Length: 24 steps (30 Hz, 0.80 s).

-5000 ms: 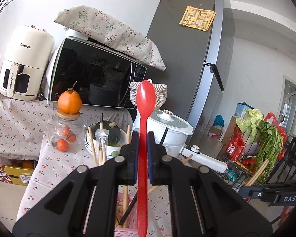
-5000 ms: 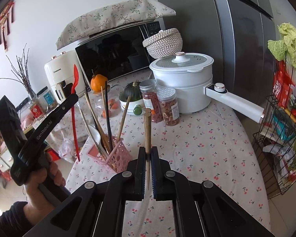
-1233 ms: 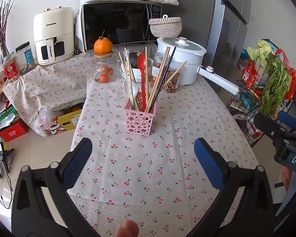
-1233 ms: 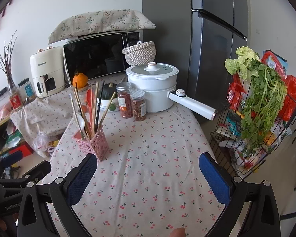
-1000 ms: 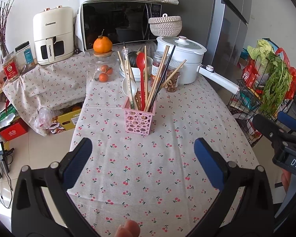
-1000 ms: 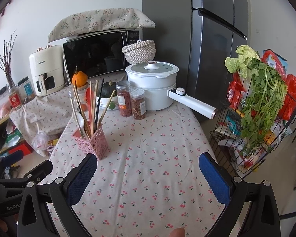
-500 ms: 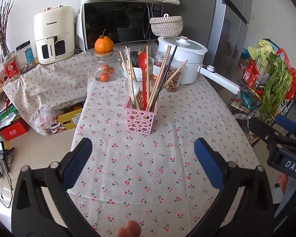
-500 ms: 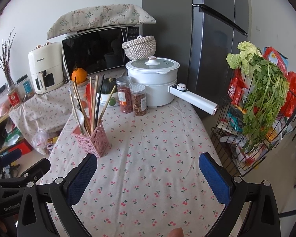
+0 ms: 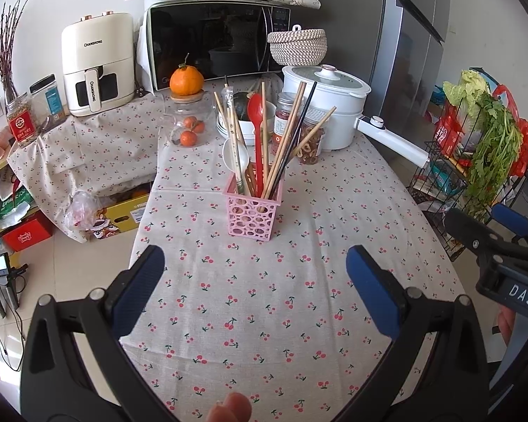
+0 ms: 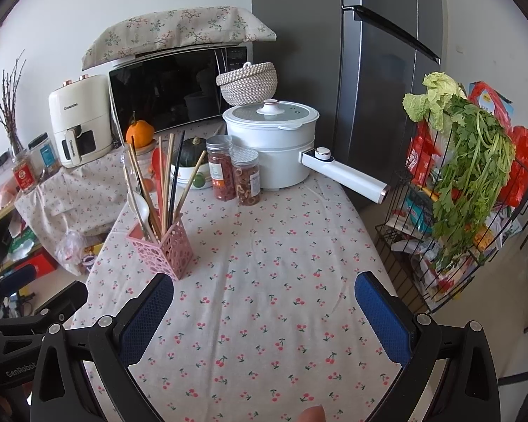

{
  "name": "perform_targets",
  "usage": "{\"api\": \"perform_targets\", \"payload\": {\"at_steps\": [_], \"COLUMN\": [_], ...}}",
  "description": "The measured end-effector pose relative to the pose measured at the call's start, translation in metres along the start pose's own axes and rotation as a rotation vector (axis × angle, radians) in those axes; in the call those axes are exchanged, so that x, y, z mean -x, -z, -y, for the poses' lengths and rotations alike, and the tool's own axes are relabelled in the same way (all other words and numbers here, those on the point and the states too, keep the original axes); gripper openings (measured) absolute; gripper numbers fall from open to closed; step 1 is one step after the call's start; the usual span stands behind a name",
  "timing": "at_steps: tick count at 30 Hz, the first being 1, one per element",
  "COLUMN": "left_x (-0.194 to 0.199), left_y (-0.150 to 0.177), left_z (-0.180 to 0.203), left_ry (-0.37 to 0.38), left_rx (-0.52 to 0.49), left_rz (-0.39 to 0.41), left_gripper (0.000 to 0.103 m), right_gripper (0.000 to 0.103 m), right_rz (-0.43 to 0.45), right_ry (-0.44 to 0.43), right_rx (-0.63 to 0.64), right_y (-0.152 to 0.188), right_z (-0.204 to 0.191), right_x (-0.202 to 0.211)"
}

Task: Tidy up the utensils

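Both claws, left (image 9: 255,288) and right (image 10: 264,316), hang wide and empty over the near bench (image 9: 264,316), with the holder (image 9: 252,212) standing far and centre ahead of the left claw, nearer it, its utensils (image 9: 260,140) roughly upright.

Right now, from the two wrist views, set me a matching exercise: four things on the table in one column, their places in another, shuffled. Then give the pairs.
Things:
1. red spoon
2. orange
3. woven basket
4. dark squash

Places:
A. on the glass jar's lid
B. in a white bowl
C. behind the white pot
D. in the pink holder

Pairs: 1-D, 2-A, 3-C, 4-B
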State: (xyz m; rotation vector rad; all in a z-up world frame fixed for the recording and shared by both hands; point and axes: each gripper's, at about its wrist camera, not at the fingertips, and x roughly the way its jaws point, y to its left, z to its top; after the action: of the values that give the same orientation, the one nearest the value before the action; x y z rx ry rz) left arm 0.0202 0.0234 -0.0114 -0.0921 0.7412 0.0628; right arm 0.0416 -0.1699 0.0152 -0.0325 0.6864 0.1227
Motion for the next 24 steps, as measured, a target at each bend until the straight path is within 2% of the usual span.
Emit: {"api": "perform_targets", "payload": {"at_steps": [24], "left_x": [0.0025], "left_y": [-0.0015], "left_z": [-0.0013], "left_ry": [-0.013], "left_rx": [0.01], "left_rz": [0.012], "left_gripper": [0.102], "right_gripper": [0.103], "right_rz": [-0.002], "right_ry": [-0.001], "right_rx": [-0.003], "right_y": [-0.0002], "right_z": [0.0017], "right_x": [-0.0012]}}
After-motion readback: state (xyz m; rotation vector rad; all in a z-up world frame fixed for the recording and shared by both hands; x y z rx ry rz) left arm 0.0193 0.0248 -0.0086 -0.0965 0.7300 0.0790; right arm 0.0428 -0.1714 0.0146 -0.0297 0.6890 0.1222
